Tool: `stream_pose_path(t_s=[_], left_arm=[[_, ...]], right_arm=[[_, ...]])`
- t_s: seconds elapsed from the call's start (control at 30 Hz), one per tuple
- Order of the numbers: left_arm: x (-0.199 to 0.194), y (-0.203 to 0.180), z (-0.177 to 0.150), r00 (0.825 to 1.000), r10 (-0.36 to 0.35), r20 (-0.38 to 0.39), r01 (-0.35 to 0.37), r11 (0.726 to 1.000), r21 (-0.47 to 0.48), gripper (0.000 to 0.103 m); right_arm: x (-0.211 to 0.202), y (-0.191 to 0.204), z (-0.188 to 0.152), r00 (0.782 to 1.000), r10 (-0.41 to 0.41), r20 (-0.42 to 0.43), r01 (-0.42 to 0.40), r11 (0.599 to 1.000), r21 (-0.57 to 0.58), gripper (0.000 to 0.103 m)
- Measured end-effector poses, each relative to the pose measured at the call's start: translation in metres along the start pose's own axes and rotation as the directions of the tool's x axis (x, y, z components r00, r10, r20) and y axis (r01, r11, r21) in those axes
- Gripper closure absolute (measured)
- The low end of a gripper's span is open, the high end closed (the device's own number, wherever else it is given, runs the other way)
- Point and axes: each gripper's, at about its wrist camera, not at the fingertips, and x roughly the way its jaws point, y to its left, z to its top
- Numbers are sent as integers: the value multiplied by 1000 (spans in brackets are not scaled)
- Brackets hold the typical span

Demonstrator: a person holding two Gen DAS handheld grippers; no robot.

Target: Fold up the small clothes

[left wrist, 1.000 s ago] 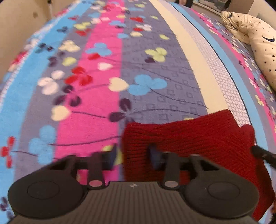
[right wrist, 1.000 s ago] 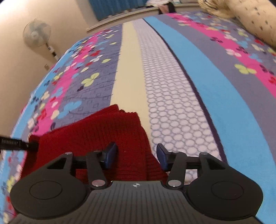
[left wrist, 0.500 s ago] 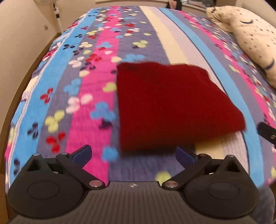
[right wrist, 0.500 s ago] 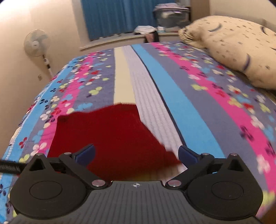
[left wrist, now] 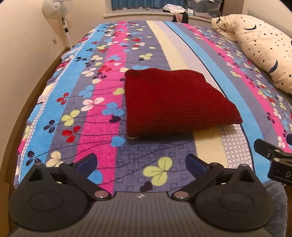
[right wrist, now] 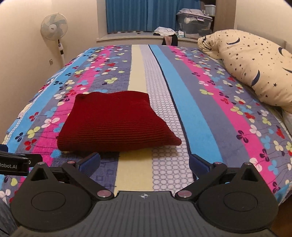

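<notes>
Both grippers, left [left wrist: 140, 162] and right [right wrist: 144, 163], have pulled back with jaws spread wide and empty, leaving the red sweater [left wrist: 173, 102] folded on the bed [left wrist: 200, 49], apparently finished.

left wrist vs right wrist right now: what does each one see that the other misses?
Only the left wrist view shows the left gripper, open, with the right gripper's side at its right edge. Only the right wrist view shows the right gripper, open, the whole blue curtain and the storage box on the sill. Both show the folded red sweater lying free on the striped blanket, the starry pillow and the fan.
</notes>
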Motion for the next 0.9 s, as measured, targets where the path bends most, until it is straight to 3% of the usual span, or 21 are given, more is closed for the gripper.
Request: stream_pose_path(t_s=[0.9], left_arm=[[-8, -5, -2, 1000, 14, 18, -14, 999, 34, 0]], right_arm=[[-8, 9, -2, 1000, 23, -11, -23, 1000, -8, 1]])
